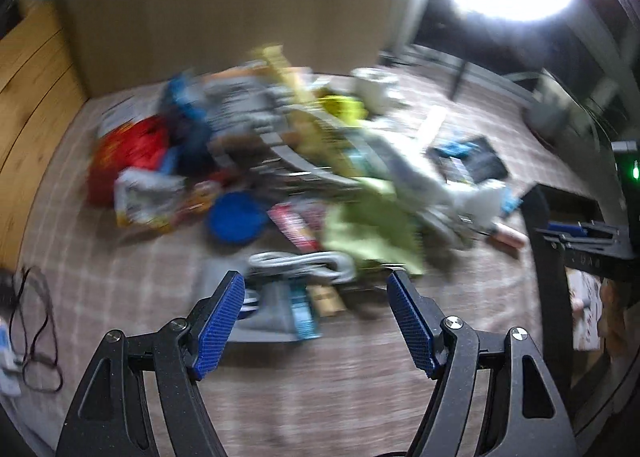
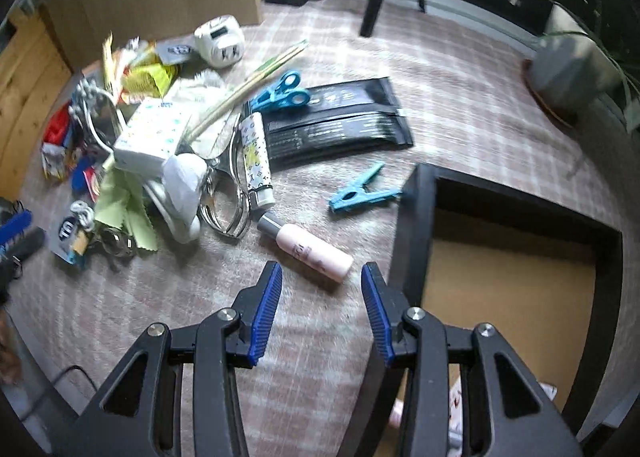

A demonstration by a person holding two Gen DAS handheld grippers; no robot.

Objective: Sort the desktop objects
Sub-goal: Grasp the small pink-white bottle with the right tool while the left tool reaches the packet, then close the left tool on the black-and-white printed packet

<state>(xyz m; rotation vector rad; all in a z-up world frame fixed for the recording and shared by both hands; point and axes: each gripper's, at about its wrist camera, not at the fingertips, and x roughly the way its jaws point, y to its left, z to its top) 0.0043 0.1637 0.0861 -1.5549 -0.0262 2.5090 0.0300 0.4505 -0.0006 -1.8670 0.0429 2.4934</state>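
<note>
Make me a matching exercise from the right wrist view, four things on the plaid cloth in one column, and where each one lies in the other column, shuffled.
Things:
1. pink bottle
2. blue scissors
3. blue clothespin
4. white cube clock

Places:
A. on the black packet's upper left corner
B. farthest back, near the wooden panel
C. just ahead of the open right gripper
D. alone on the cloth, beside the black tray's corner

Pairs: 1-C, 2-A, 3-D, 4-B
</note>
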